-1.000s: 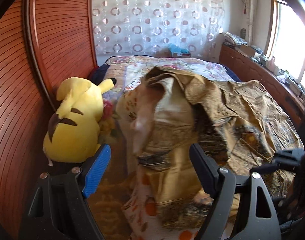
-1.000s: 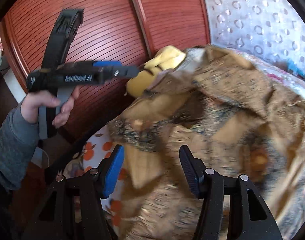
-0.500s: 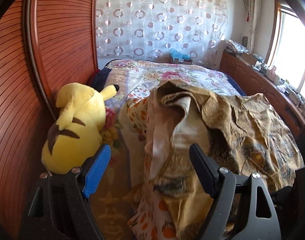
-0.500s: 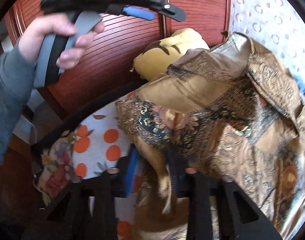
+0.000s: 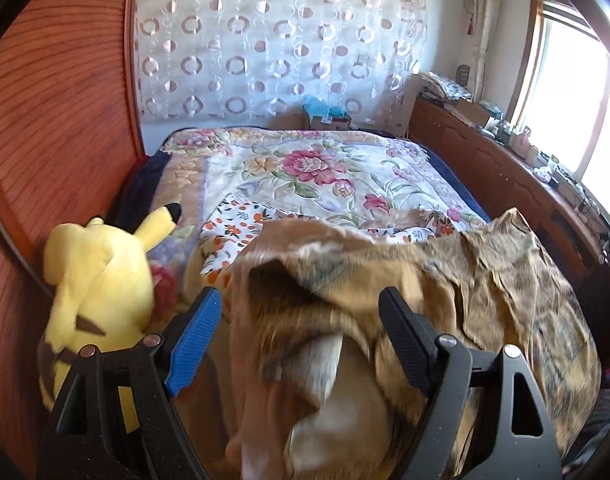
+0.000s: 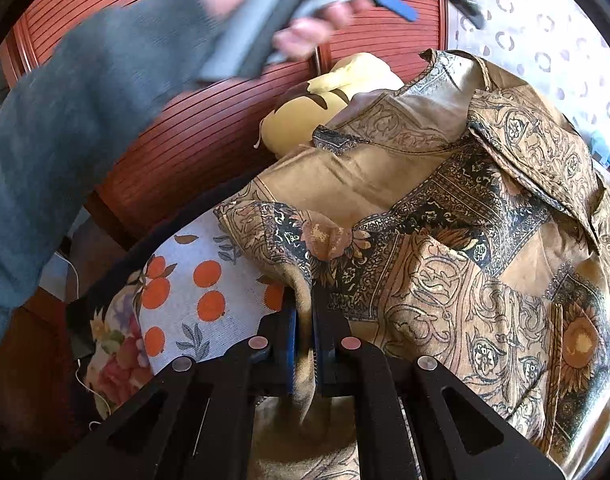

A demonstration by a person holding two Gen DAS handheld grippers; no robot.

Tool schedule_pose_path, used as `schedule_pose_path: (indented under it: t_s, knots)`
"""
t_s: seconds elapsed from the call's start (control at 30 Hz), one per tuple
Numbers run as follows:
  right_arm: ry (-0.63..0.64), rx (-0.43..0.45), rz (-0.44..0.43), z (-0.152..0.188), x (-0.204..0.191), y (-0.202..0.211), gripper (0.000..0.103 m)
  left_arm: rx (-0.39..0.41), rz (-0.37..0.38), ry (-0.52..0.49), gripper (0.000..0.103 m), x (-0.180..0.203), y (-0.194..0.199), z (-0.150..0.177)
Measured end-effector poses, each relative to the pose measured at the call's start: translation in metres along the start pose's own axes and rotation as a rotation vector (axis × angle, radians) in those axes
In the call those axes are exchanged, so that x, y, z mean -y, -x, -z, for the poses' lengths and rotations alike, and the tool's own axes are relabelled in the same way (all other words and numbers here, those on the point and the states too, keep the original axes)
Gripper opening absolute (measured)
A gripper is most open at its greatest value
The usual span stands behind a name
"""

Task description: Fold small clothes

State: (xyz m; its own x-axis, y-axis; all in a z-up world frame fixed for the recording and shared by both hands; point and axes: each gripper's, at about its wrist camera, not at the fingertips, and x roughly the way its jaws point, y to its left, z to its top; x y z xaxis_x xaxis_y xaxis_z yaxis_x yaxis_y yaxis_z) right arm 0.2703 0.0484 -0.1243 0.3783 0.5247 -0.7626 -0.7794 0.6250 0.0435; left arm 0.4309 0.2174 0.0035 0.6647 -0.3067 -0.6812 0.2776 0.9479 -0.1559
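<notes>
A brown patterned garment (image 5: 485, 280) lies crumpled on the bed and fills most of the right wrist view (image 6: 445, 240). My right gripper (image 6: 307, 304) is closing tight on a fold at the garment's near edge, and the cloth is pinched between its pads. My left gripper (image 5: 299, 296) is open above the garment, with blurred fabric showing below the gap and neither pad touching it. In the right wrist view the left gripper (image 6: 437, 0) is a blur at the top, held by a hand in a grey sleeve (image 6: 77, 128).
A yellow plush toy (image 5: 101, 280) leans on the red-brown wooden panel (image 5: 45, 140) at the bed's left. An orange-print cloth (image 6: 201, 280) lies under the garment on the floral bedspread (image 5: 305, 168). A wooden cabinet (image 5: 505, 172) with clutter runs under the window at right.
My right gripper went from open to shut on the garment's edge. My left gripper stayed open and swept across above the garment, which now sits lower in its view.
</notes>
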Motion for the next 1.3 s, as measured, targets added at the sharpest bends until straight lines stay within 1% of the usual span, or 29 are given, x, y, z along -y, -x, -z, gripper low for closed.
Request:
schedule_pose_path:
  t_s: [0.1,0.2,0.27,0.3,0.43,0.53,0.57,0.67,0.7,0.73,0.8,0.83,0.87,0.9,0.97,1.03,1.17,1.3]
  knots:
    - [0.005,0.004,0.0,0.001,-0.002,0.001,0.006,-0.044,-0.012,0.003,0.082,-0.001,-0.023,-0.011]
    - [0.003,0.009,-0.009,0.002,-0.001,0.001,0.006,-0.095,-0.019,0.02,0.082,-0.003,-0.042,-0.012]
    - [-0.003,0.013,-0.021,0.002,0.001,0.0,0.006,-0.142,-0.056,0.02,0.082,-0.003,-0.056,-0.007]
    - [-0.006,0.014,-0.026,0.003,0.002,0.0,0.006,-0.153,-0.06,0.02,0.082,-0.003,-0.059,-0.005]
    - [-0.006,0.023,-0.042,0.004,0.003,0.0,0.006,-0.202,-0.05,0.043,0.082,-0.002,-0.069,0.007]
    - [-0.012,0.026,-0.057,0.005,0.006,0.0,0.006,-0.25,-0.024,0.074,0.082,-0.004,-0.077,0.014]
    - [-0.015,0.028,-0.062,0.006,0.007,0.001,0.006,-0.268,-0.024,0.078,0.082,-0.004,-0.081,0.018]
    - [-0.017,0.032,-0.066,0.006,0.009,0.001,0.006,-0.286,-0.041,0.072,0.082,-0.001,-0.085,0.024]
    - [-0.015,0.034,-0.064,0.007,0.009,0.001,0.006,-0.284,-0.041,0.076,0.08,0.0,-0.085,0.025]
    - [-0.015,0.036,-0.062,0.007,0.009,0.001,0.006,-0.276,-0.035,0.077,0.075,0.001,-0.084,0.025]
    - [-0.013,0.042,-0.056,0.008,0.008,0.001,0.006,-0.256,-0.045,0.069,0.052,0.004,-0.08,0.024]
    - [-0.012,0.045,-0.05,0.008,0.007,0.001,0.006,-0.24,-0.061,0.054,0.045,0.007,-0.076,0.023]
    - [-0.012,0.049,-0.042,0.009,0.006,0.001,0.006,-0.225,-0.087,0.029,0.031,0.012,-0.072,0.022]
    - [-0.012,0.053,-0.034,0.01,0.005,0.002,0.006,-0.218,-0.099,0.012,0.022,0.015,-0.071,0.02]
    - [-0.014,0.067,-0.021,0.011,0.004,0.005,0.005,-0.189,-0.117,-0.05,0.015,0.026,-0.061,0.018]
    - [-0.017,0.089,-0.007,0.012,0.003,0.01,0.005,-0.149,-0.141,-0.083,0.013,0.033,-0.05,0.014]
    - [-0.026,0.132,0.013,0.015,0.006,0.023,0.005,-0.059,-0.161,-0.115,0.013,0.045,-0.021,0.001]
    - [-0.029,0.186,0.042,0.02,0.007,0.045,0.005,-0.018,-0.153,-0.143,0.013,0.057,-0.006,-0.013]
